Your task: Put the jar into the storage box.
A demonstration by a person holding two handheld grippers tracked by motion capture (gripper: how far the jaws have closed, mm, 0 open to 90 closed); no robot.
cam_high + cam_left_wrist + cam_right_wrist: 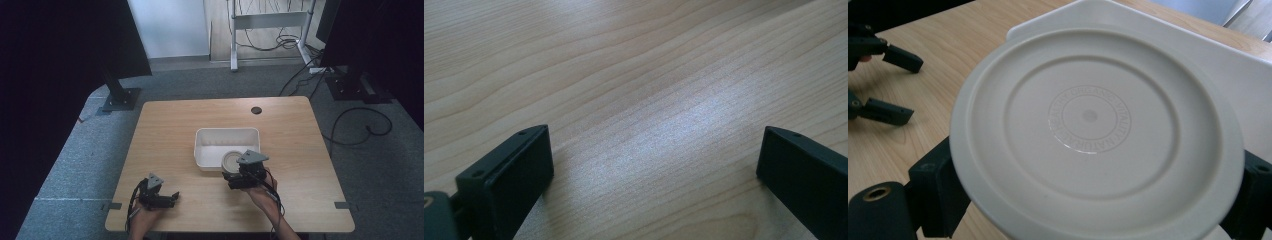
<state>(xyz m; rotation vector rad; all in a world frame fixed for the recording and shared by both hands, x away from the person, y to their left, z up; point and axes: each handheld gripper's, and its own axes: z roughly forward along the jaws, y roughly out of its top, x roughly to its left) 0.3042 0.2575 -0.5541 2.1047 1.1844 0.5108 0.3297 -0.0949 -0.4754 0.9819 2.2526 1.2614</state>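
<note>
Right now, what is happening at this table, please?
A person works at a wooden table with a tool in each hand. The right tool holds a round white lid between its jaws, at the near edge of a white rectangular tub. The left tool rests open near the table's front edge, with nothing between its jaws.

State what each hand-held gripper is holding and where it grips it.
The right hand-held gripper holds a round white lid by opposite sides of its rim. The left hand-held gripper is open, holding nothing.
</note>
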